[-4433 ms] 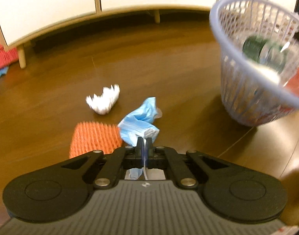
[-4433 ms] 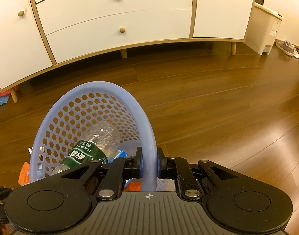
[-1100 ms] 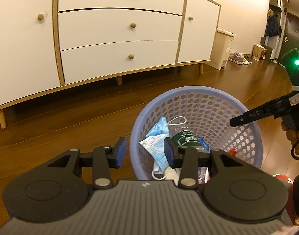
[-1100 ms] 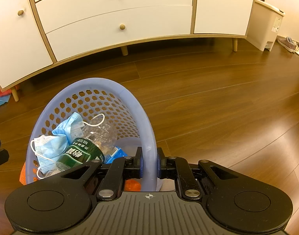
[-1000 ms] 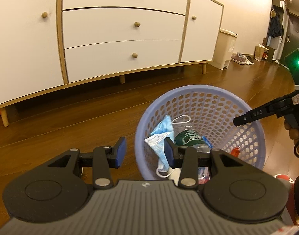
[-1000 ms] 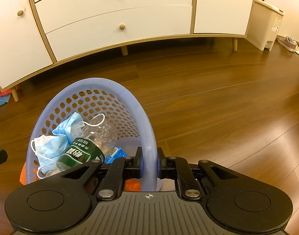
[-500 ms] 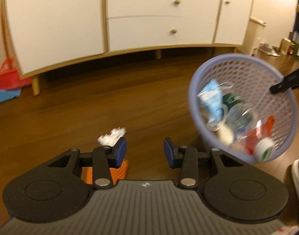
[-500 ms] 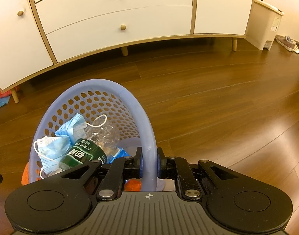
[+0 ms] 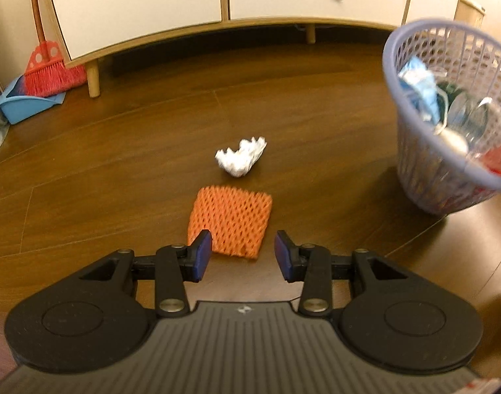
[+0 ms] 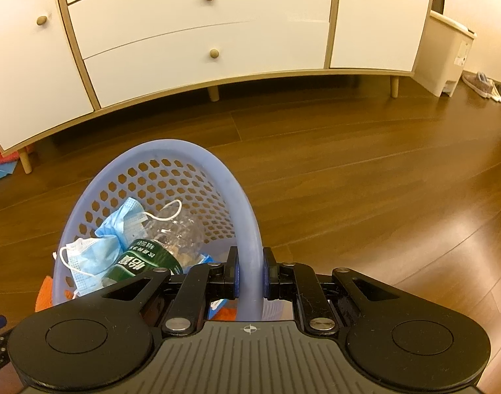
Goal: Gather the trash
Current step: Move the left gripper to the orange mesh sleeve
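An orange foam net [image 9: 232, 221] lies flat on the wooden floor, right in front of my open left gripper [image 9: 243, 256], whose fingers hold nothing. Just beyond it sits a crumpled white tissue [image 9: 241, 161]. The lilac mesh basket [image 9: 424, 177] hangs tilted at the right of the left wrist view. My right gripper [image 10: 249, 275] is shut on the basket rim [image 10: 247, 216]. Inside the basket lie a blue face mask [image 10: 109, 229] and a clear bottle with a green label [image 10: 145, 261].
A white sideboard on wooden legs [image 10: 217, 39] runs along the back. A red broom [image 9: 48, 69] in a blue dustpan [image 9: 17, 105] leans at its left end. A white bin [image 10: 447, 55] and shoes [image 10: 483, 85] are at the far right.
The left gripper let the face mask drop into the basket, then swung left and down; it now points at the orange net and tissue. The right gripper kept hold of the basket rim.
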Demonstrator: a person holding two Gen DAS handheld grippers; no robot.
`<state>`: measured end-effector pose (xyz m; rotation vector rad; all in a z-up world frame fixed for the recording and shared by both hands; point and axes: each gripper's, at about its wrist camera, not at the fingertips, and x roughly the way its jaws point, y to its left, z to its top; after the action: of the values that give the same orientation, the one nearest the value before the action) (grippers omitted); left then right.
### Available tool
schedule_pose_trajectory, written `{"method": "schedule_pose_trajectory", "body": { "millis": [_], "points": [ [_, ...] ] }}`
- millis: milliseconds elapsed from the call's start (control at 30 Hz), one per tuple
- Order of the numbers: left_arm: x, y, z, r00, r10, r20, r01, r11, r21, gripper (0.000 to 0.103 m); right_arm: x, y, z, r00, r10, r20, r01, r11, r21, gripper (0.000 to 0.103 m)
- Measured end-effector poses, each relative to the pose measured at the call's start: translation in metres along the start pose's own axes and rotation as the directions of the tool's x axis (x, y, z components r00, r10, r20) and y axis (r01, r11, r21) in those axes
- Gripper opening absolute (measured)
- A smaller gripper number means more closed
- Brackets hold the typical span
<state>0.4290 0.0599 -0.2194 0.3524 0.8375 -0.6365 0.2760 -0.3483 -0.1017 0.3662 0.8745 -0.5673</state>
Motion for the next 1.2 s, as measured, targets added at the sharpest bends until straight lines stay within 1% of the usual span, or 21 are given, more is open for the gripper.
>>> {"method": "schedule_pose_trajectory", "body": {
  "millis": [233, 533, 800, 1000, 1100, 1133, 1200],
  "points": [
    [0.027, -0.002, -0.010, 0.999, 0.009, -0.037, -0.008, 0.999, 0.045, 0.036, -0.001, 0.004, 0.002, 1.000, -0.011, 0.009, 0.011, 1.000, -0.004, 0.009],
    [0.053, -0.005, -0.010, 0.999, 0.005, -0.041, -0.004, 0.999, 0.046, 0.037, -0.001, 0.009, 0.002, 1.000, -0.009, 0.023, 0.009, 1.000, -0.006, 0.009],
    [0.077, -0.015, -0.016, 0.998, 0.013, -0.063, -0.007, 0.995, 0.096, 0.037, 0.001, 0.008, 0.002, 0.999, -0.016, 0.032, 0.016, 1.000, -0.005, 0.009],
    [0.091, -0.020, -0.018, 0.998, 0.024, -0.063, -0.016, 0.993, 0.117, 0.036, 0.001, 0.009, 0.001, 0.999, -0.020, 0.037, 0.020, 1.000, -0.013, 0.009],
    [0.100, -0.022, -0.018, 0.997, 0.044, -0.069, -0.035, 0.991, 0.129, 0.030, 0.002, 0.009, 0.001, 0.999, -0.019, 0.037, 0.019, 1.000, -0.013, 0.009],
    [0.103, -0.022, -0.019, 0.996, 0.053, -0.072, -0.043, 0.990, 0.132, 0.025, 0.002, 0.009, 0.001, 0.999, -0.020, 0.037, 0.020, 1.000, -0.014, 0.009],
    [0.109, -0.022, -0.020, 0.994, 0.069, -0.082, -0.058, 0.990, 0.132, 0.019, 0.002, 0.008, 0.001, 0.999, -0.018, 0.038, 0.019, 1.000, -0.016, 0.009]
  ]
}}
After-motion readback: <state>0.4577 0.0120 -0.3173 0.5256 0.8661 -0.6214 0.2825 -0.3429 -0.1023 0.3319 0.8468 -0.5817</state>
